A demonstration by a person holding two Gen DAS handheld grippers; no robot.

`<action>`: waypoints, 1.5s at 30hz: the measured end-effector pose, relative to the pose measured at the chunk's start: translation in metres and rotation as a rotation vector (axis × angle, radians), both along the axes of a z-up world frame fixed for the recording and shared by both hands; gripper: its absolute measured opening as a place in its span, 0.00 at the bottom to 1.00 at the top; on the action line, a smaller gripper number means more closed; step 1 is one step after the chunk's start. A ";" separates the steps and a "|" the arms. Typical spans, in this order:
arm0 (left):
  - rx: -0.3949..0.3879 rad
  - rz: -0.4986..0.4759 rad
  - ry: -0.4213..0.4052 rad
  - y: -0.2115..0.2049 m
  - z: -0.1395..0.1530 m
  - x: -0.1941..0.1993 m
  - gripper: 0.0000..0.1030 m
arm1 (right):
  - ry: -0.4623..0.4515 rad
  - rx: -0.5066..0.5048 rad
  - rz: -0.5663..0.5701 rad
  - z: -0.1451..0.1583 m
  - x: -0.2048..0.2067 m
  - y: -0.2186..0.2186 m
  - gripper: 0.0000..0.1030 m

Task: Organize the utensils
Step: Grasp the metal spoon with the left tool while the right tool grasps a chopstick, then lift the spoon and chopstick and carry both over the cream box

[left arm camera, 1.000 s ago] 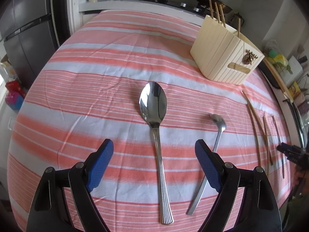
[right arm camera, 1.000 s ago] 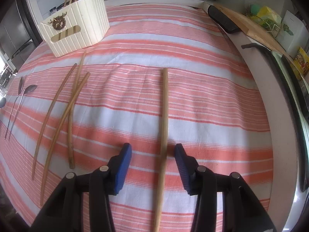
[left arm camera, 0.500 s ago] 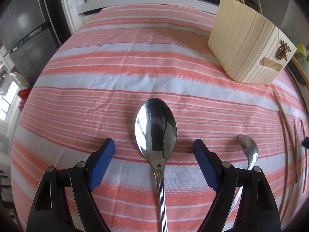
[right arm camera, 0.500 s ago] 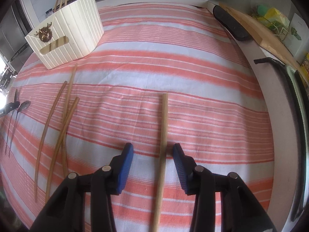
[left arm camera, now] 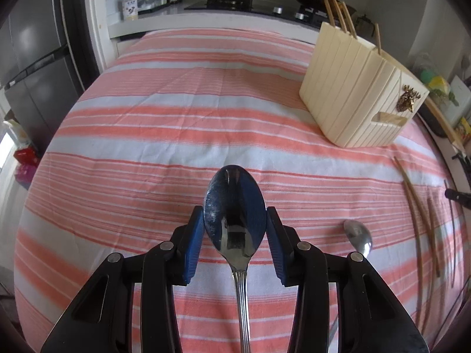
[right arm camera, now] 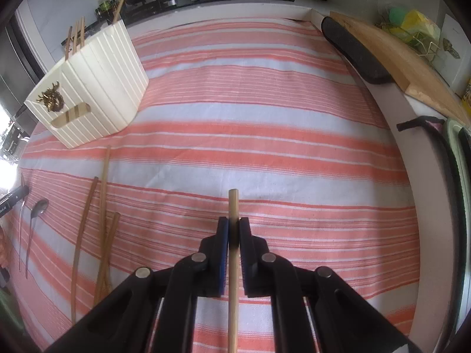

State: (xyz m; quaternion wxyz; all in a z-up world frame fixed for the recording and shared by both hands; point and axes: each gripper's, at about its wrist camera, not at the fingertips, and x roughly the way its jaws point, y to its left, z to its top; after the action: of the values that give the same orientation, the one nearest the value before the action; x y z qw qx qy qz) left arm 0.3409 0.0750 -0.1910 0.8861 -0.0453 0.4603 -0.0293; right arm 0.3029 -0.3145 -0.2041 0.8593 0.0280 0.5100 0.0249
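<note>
1. The step in hand was the pick-up, done with both hands at once: a utensil sat between each pair of jaws, both over the striped tablecloth (left arm camera: 182, 123).
2. The left gripper (left arm camera: 235, 235) was closing, its blue pads at the edges of the large spoon (left arm camera: 235, 214)'s bowl; whether they pressed yet could not be told.
3. The right gripper (right arm camera: 234, 235) was clenched on the wooden stick (right arm camera: 233, 264).
4. The spoon's long axis ran from 6 to 12 o'clock in the left wrist view, bowl at 12, handle back under the gripper.
5. The stick ran the same way in the right wrist view, its free end at 12.
6. Next, each would likely need lifting and tipping upright for the cream holder (left arm camera: 362, 103), at 2 o'clock from the spoon, at 10 o'clock from the stick (right arm camera: 88, 88).
7. A small spoon (left arm camera: 357, 236) and loose chopsticks (right arm camera: 103, 220) remained on the cloth.
</note>
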 end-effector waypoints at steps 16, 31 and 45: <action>-0.068 -0.069 -0.320 0.002 0.098 -0.112 0.40 | -0.383 -0.022 0.076 0.125 -0.125 0.043 0.07; -0.126 -0.097 -0.411 0.015 0.145 -0.144 0.40 | -0.567 -0.012 0.098 0.179 -0.179 0.077 0.07; -0.142 -0.152 -0.386 0.022 0.175 -0.132 0.40 | -0.544 0.001 0.169 0.181 -0.165 0.095 0.07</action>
State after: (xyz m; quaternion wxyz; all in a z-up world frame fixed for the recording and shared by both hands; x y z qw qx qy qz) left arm 0.2091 0.0970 -0.0161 0.9477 -0.0663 0.2808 -0.1363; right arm 0.1382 -0.2191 -0.0227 0.9595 -0.0221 0.2612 0.1032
